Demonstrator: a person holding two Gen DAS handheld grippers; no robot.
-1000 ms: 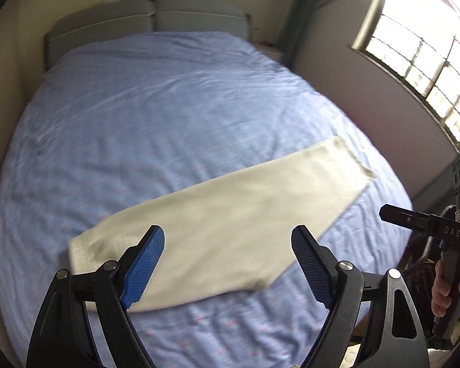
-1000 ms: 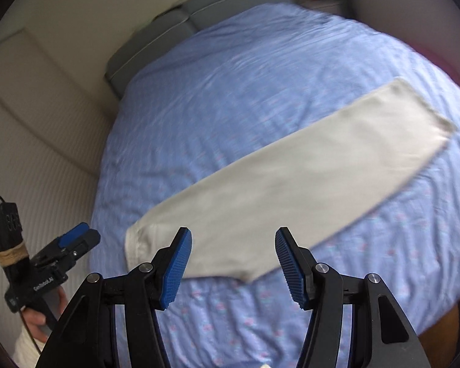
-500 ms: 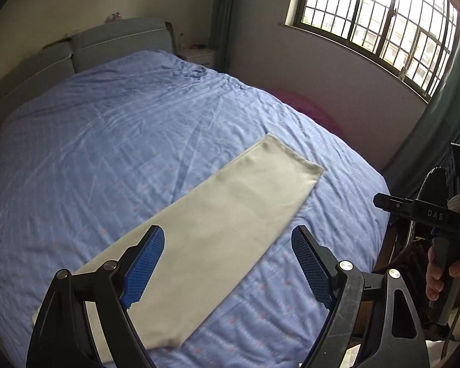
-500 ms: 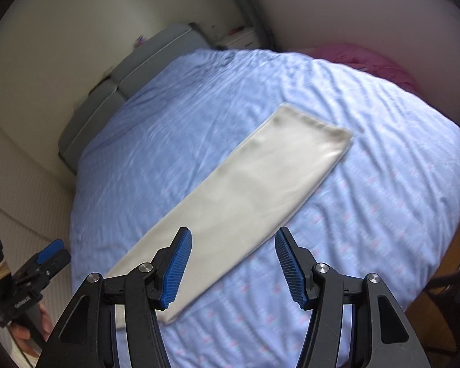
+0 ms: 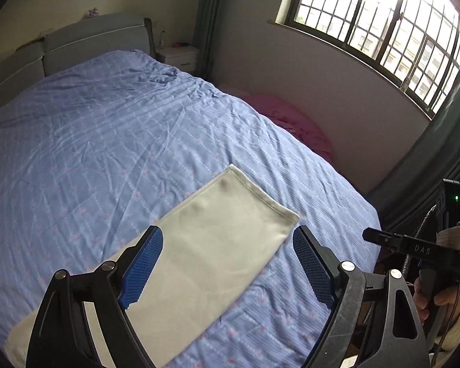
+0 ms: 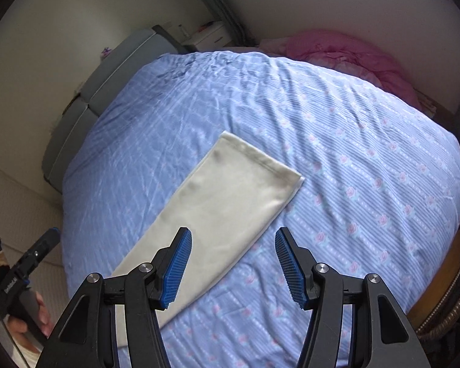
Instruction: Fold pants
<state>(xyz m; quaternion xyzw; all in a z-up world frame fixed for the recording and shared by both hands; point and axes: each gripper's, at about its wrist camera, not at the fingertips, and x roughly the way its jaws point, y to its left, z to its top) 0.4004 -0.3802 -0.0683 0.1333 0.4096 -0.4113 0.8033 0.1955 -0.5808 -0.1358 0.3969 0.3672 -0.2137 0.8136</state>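
The cream pants (image 5: 211,245) lie flat as one long strip on the blue bed, folded leg on leg; the right wrist view shows them too (image 6: 230,196). The hem end (image 5: 263,199) points toward the window side. My left gripper (image 5: 227,263) is open and empty, above the leg part near the hem. My right gripper (image 6: 233,266) is open and empty, above the near edge of the strip. Neither touches the cloth. The waist end runs out of view at the lower left.
The blue floral bedsheet (image 5: 107,141) covers the bed. A grey headboard (image 5: 86,40) and a white nightstand (image 5: 178,55) stand at the far end. A pink bundle (image 6: 352,58) lies beside the bed under the barred window (image 5: 383,27).
Both grippers have swung right along the pants, from the waist part toward the hem end. The pants have not moved. Both grippers stayed open.
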